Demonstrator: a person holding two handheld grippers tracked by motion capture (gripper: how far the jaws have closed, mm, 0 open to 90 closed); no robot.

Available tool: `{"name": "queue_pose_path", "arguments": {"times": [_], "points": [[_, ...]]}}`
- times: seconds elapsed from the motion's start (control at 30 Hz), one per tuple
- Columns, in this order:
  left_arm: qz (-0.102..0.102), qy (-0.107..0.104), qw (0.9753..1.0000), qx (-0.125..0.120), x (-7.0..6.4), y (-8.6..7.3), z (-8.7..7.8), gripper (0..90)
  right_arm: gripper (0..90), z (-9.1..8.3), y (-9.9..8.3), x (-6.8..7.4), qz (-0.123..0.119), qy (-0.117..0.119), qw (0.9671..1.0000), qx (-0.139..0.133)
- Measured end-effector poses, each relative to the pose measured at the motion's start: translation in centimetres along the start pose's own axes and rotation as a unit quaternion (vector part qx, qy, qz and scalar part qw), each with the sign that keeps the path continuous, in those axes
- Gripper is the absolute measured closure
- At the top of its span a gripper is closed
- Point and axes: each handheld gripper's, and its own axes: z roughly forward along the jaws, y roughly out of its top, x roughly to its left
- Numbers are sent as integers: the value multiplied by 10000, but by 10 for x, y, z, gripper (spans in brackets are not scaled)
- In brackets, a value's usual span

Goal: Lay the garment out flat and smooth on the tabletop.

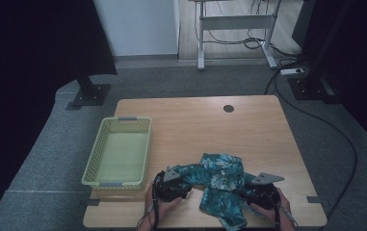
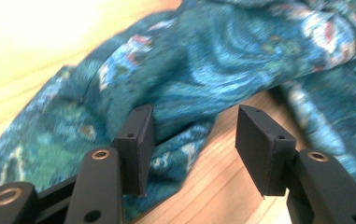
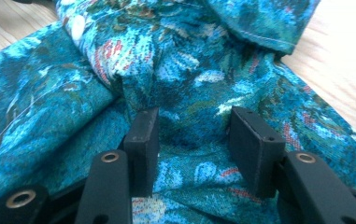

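A crumpled teal cloth with a floral print (image 1: 219, 180) lies near the front edge of the wooden table (image 1: 205, 125). My left gripper (image 1: 174, 185) sits at the cloth's left end; in the left gripper view it (image 2: 194, 140) is open, a fold of cloth (image 2: 199, 79) partly between the jaws and bare wood under the right jaw. My right gripper (image 1: 260, 190) rests at the cloth's right side; in the right gripper view it (image 3: 194, 140) is open, jaws pressed down on the cloth (image 3: 180, 70) with fabric bunched between them.
A pale yellow-green plastic basket (image 1: 118, 151) stands empty at the table's left side, right beside my left gripper. A round cable hole (image 1: 228, 108) is near the far edge. Beyond the table are a desk frame (image 1: 234, 29) and floor cables.
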Motion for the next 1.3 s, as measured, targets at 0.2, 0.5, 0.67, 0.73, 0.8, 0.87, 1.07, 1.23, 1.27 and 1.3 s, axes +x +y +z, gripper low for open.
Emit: {"name": "queue_pose_path", "arguments": {"times": [0.2,0.5,0.67,0.73,0.8,0.87,1.07,1.23,1.27,1.3], "points": [[331,-162,9992,-172,-31,8,-14,472,540,1,-1,11,146,-93,9999,-6],[743,-475,9952,412,-69,11,20,458,542,4,0,27,104,-138,9998,-18],[710,-396,9951,557,-67,13,35,462,545,5,0,28,132,-167,9998,-45],[750,-333,9949,586,-66,17,39,466,549,5,0,28,147,-176,9997,-49],[881,-175,9939,636,-64,22,43,465,553,5,0,28,167,-189,9997,-59],[927,-80,9932,702,-60,29,49,465,553,5,-1,29,192,-245,9995,-72],[934,-55,9922,820,-49,39,55,441,548,4,-3,39,136,-307,9994,-85],[993,-50,9925,707,-45,35,53,451,536,2,-3,37,135,-43,9999,-33],[1022,-47,9923,702,-45,35,53,452,529,0,-2,36,158,2,9999,-53],[1040,-44,9921,707,-45,35,52,453,524,-2,-1,34,181,13,9998,-94]]}}
